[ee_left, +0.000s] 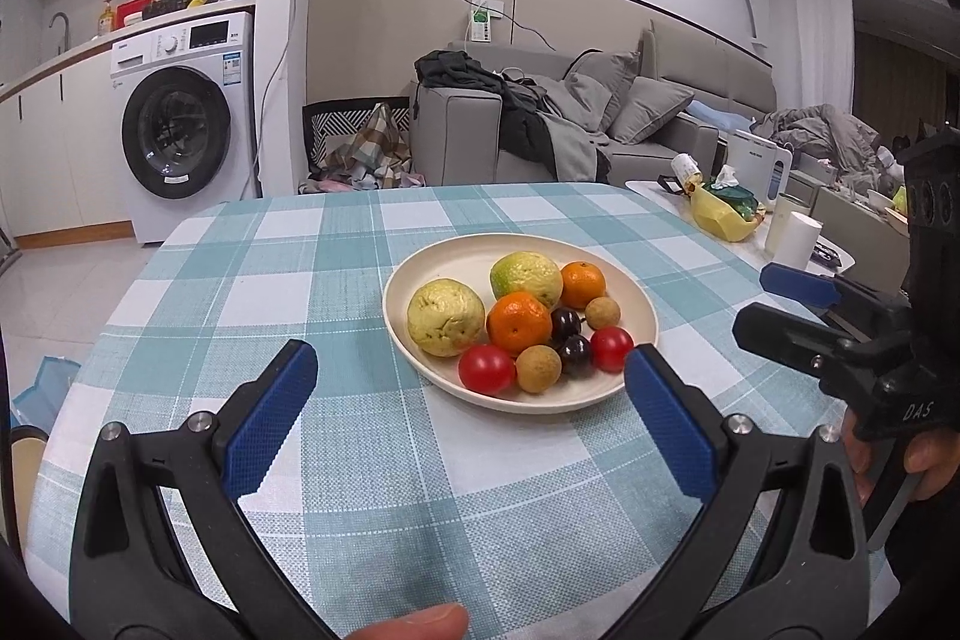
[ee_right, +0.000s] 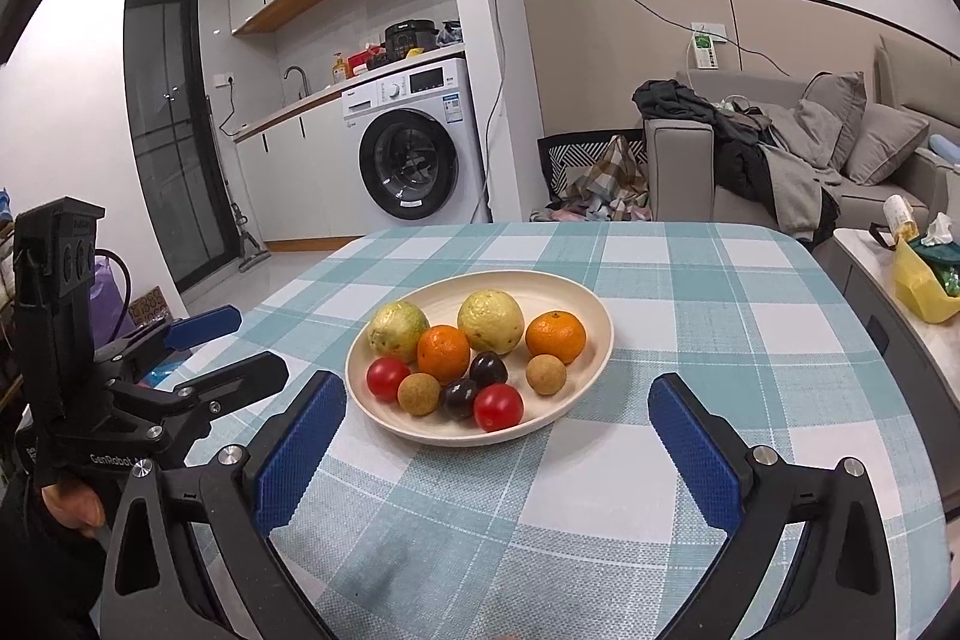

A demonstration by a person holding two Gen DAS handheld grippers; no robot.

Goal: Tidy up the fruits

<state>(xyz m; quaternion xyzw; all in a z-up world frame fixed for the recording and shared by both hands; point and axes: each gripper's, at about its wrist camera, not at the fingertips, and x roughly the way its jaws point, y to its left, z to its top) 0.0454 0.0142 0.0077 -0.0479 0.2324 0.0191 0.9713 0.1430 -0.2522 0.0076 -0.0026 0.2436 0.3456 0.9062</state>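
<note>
A cream plate sits mid-table on the checked cloth. It holds two yellow-green guavas, two oranges, two red tomatoes, two brown longans and two dark grapes. My left gripper hovers open just short of the plate's near rim, empty. My right gripper is also open and empty, near the plate's front edge. Each shows in the other's view: the right gripper right of the plate, the left gripper left of it.
The tablecloth has bare room around the plate. A side table at the right carries a yellow bag and a white cup. Beyond the table stand a washing machine and a grey sofa.
</note>
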